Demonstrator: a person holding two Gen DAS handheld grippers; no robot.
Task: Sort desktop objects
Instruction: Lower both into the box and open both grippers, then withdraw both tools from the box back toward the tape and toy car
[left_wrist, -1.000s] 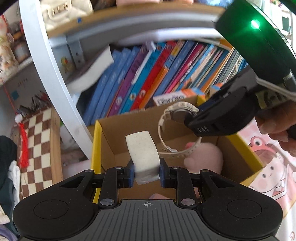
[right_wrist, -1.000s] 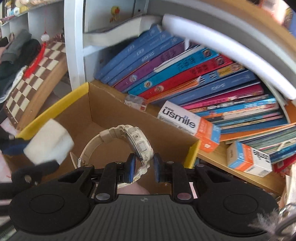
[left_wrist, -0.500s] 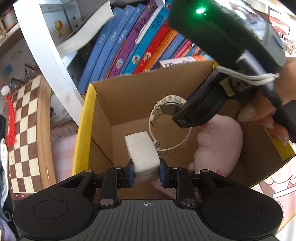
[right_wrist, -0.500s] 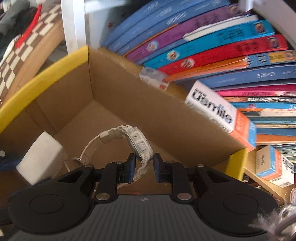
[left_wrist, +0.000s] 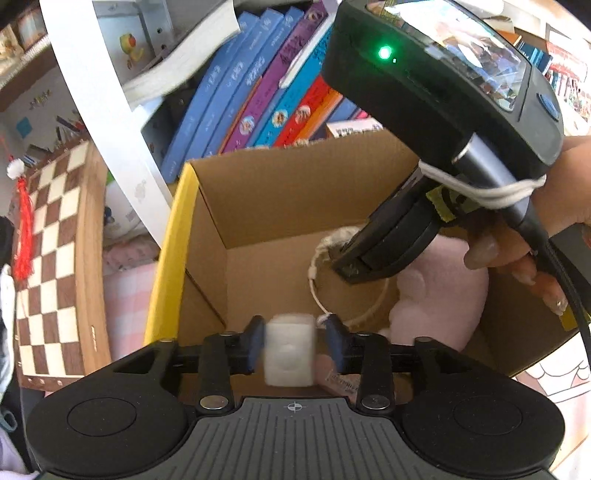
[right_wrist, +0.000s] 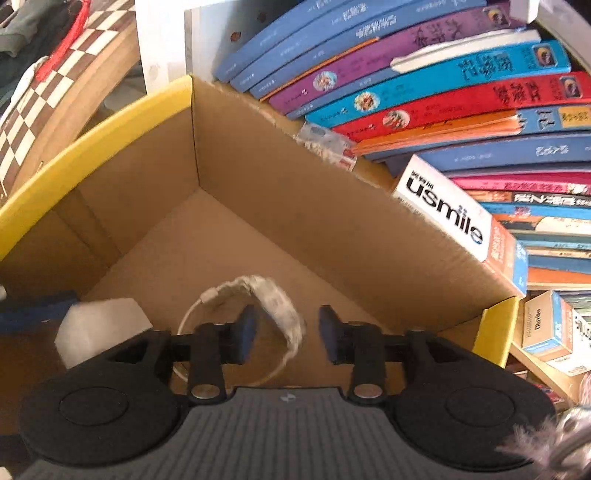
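Note:
A cardboard box with yellow rims (left_wrist: 168, 258) (right_wrist: 92, 136) stands before a bookshelf. My left gripper (left_wrist: 291, 345) is open over the box; a white block (left_wrist: 290, 350), blurred, sits loose between its fingers, with gaps on both sides. It also shows in the right wrist view (right_wrist: 99, 328). My right gripper (right_wrist: 284, 332) is open inside the box; a cream wristwatch (right_wrist: 273, 302), blurred, hangs loose between its fingers. In the left wrist view the right gripper (left_wrist: 351, 266) is low in the box, with the watch (left_wrist: 332, 251) beside it.
A pink plush toy (left_wrist: 439, 291) lies in the box's right part. Leaning books (right_wrist: 424, 85) fill the shelf behind. A "usmile" carton (right_wrist: 461, 218) rests at the box's back wall. A chessboard (left_wrist: 48, 266) stands to the left, by a white shelf post (left_wrist: 110, 122).
Both grippers have opened: the left has let go of the white block, the right has let go of the watch. Both sank lower into the box.

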